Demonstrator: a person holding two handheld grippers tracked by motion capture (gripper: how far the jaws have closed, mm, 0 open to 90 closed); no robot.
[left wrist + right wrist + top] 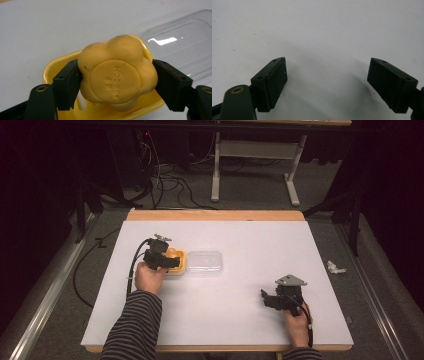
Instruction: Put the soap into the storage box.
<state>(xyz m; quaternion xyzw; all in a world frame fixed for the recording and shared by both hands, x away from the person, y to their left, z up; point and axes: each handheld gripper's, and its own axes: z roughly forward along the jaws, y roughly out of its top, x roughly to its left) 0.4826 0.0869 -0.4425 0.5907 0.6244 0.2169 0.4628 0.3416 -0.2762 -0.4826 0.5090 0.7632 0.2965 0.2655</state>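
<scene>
Soap, one bar (117, 72): yellow-orange, flower-shaped with rounded lobes, a round raised disc on its face stamped with lettering. It sits clamped between the two black jaws of the left gripper (117, 82), one pad pressed to each side lobe, stamped face turned back toward the gripper's camera. A few dark specks mark its surface.

Soap dish, one (52, 66): shallow yellow plastic tray, rounded corners. It lies directly beneath and behind the clamped bar; whether the bar touches the dish floor or hangs just above it I cannot tell. A small white peg shows inside the dish, just below the left-hand pad.

Lid, one (185, 42): clear plastic, rectangular, rounded corners. It rests on the table beyond the right-hand pad, just beside the yellow dish.

Left gripper, seen from above (161, 255): held by a hand in a striped sleeve, over the dish.

Right gripper, one (327, 85): black jaws spread wide apart, nothing between the pads, bare white tabletop (324, 32) under them. From above it sits (272, 297) well apart from dish and lid, near the table's front edge.

Crumpled white scrap, one (335, 267): on the grey floor off the table's right side.
</scene>
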